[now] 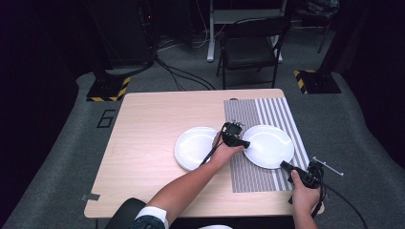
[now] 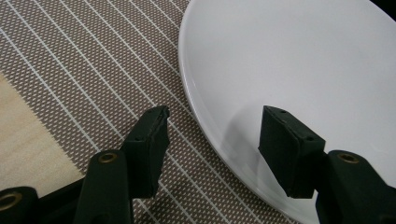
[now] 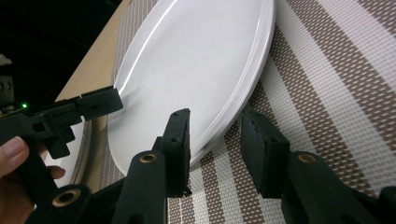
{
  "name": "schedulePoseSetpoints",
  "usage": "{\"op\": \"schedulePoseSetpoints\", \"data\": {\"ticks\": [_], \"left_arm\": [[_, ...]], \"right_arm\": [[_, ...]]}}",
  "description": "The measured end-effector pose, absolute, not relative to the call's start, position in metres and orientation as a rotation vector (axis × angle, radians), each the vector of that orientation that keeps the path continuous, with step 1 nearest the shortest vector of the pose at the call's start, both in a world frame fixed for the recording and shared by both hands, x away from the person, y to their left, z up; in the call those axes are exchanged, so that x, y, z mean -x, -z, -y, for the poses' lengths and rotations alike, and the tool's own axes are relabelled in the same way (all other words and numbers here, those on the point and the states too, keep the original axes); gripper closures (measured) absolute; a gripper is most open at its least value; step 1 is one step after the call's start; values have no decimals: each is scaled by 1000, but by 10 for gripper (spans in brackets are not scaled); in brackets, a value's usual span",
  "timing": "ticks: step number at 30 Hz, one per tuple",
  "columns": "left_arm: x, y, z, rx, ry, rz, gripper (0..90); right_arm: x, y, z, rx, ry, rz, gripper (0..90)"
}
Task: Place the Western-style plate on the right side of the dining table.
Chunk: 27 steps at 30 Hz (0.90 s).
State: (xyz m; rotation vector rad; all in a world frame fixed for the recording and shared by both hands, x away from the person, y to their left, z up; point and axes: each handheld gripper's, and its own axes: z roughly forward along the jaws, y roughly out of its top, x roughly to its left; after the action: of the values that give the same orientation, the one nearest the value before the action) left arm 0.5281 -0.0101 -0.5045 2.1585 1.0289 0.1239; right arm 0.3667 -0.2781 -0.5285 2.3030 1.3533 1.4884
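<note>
Two white plates on the bench. One plate [image 1: 267, 145] lies on a striped placemat [image 1: 248, 176]; the other plate [image 1: 193, 148] rests on bare wood beyond the left tool [image 1: 237, 138], on the side away from the right tool [image 1: 286, 167]. Both tools stand open, jaws apart, each straddling the rim of the plate on the mat [image 2: 299, 70]: the left tool [image 2: 212, 135] at one edge, the right tool [image 3: 215, 140] at the opposite edge, one jaw over the plate [image 3: 187, 70], one over the mat. Judged rigid, glazed, slippery and breakable, and moderately heavy for its size. The raised rim is the only hold; a firm pinch from both sides should resist tilting. Count: two plates, one placemat, two tools.
</note>
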Motion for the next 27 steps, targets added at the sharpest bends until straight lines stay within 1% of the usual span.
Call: {"op": "schedulePoseSetpoints", "data": {"ticks": [5,10,18,27], "left_arm": [[-527,502,10,-2131,-129,-1028,421],[-526,497,7,-2110,-118,-1022,421],[-526,491,-5,-2086,-97,-1026,421],[-527,485,-25,-2072,-123,-1047,421]], "right_arm": [[-362,525,283,-2287,-1516,-1329,620],[-361,517,281,-2235,-1528,-1342,595],[-365,503,267,-2120,-1521,-1438,560],[-377,500,247,-2019,-1530,-1562,523]]}}
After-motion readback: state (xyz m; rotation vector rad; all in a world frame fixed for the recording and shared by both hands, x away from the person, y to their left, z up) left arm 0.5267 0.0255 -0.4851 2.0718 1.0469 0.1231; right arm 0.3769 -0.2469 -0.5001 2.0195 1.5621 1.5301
